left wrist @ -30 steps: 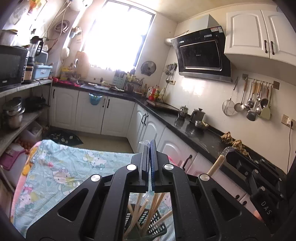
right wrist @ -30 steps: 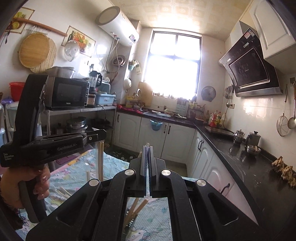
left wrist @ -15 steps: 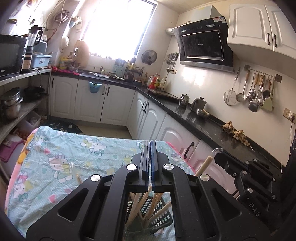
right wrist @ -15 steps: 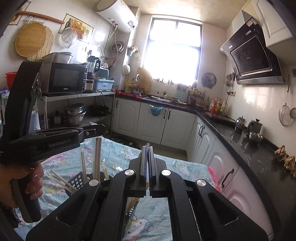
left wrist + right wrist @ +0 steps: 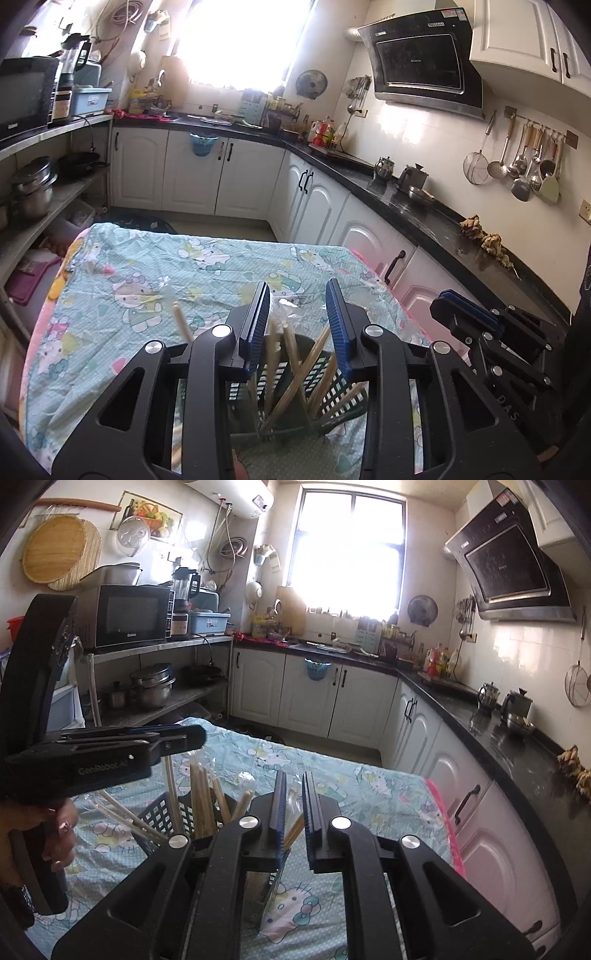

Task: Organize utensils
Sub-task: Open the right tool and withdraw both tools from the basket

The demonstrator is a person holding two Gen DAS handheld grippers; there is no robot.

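A dark green slatted plastic utensil basket (image 5: pixel 332 398) stands on the table covered by a pale turquoise cartoon-print cloth (image 5: pixel 147 266), near the table's front edge and directly below both grippers. Long pale wooden chopsticks (image 5: pixel 301 369) stand in it, leaning in different directions and crossing one another, several with clear plastic wrapping at their upper ends. In the right wrist view the same basket (image 5: pixel 162 812) shows its open grid wall, with more sticks leaning out over its left rim toward the cloth. The left gripper (image 5: pixel 300 325) hangs over the basket with its blue-padded jaws parted to a moderate gap; they have just been opening, and the stick tops rise into the gap without either pad pressing on them. The right gripper (image 5: pixel 294 812) sits beside it, its jaws parted only narrowly, having just been opening as well; one stick tip and a bit of clear wrap show in the slit, but nothing is clamped. A hand (image 5: pixel 55 834) grips the left gripper's black handle. Beyond the table run white cabinets (image 5: pixel 192 173) under a black countertop (image 5: pixel 424 218), and a bright window (image 5: pixel 347 554) fills the far wall.
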